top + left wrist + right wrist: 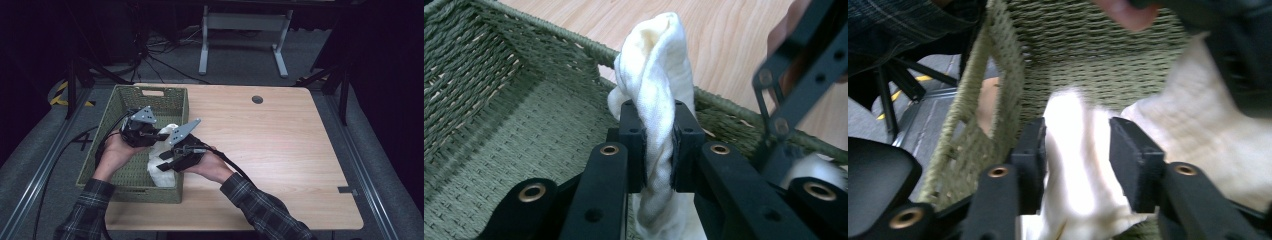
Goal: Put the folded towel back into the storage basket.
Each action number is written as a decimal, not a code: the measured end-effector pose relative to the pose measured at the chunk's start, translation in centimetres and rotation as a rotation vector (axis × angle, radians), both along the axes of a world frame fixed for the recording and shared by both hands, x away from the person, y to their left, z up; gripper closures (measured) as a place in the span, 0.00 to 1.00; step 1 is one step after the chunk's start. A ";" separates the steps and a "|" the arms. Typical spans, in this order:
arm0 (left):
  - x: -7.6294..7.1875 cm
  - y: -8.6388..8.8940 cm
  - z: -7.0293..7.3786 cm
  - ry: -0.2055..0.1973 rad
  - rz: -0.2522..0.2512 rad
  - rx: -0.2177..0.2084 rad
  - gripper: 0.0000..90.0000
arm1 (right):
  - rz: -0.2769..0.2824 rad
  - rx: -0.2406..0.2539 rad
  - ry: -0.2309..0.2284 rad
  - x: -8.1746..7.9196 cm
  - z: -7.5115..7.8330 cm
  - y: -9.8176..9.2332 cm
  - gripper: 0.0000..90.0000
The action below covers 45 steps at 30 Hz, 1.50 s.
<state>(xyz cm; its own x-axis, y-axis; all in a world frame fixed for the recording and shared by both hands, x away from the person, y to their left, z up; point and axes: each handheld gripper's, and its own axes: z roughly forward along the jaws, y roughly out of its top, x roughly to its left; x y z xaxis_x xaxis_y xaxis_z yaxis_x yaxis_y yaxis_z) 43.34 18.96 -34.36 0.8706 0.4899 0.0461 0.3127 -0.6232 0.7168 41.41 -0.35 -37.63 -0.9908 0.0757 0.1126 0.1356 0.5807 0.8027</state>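
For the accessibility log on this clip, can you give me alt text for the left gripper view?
The left gripper is shut on a white cloth, a twisted fold of it pinched between the two black jaws and standing up above them. Behind lies the inside of a green woven basket, with the wooden table beyond its rim, and part of the other gripper at the right edge.

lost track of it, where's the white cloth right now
The white cloth hangs over the green woven basket at the table's left, gripped by the left gripper and the right gripper.
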 end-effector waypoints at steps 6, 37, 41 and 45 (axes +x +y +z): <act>1.0 -0.1 0.4 -0.002 0.029 -0.010 0.89 | -0.050 0.005 -0.025 0.8 1.1 -2.1 0.53; 6.3 -2.5 0.7 0.023 0.189 -0.107 0.48 | -0.239 -0.037 -0.031 1.2 -0.2 -19.1 0.38; 5.4 -3.9 1.2 0.036 0.173 -0.126 0.40 | -0.261 -0.038 -0.024 1.3 -0.6 -21.4 0.36; 4.4 -5.7 1.5 0.052 0.160 -0.141 0.35 | -0.273 -0.038 -0.029 1.4 -0.7 -23.0 0.34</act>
<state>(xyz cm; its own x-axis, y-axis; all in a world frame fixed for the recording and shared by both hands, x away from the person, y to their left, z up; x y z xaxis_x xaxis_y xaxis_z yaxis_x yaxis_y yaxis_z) 47.75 13.26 -32.86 0.7805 0.6207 -0.0752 0.4384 -0.4575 0.7736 42.76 -23.36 -38.35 -0.9357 0.3444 0.0766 0.2689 0.5554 0.7869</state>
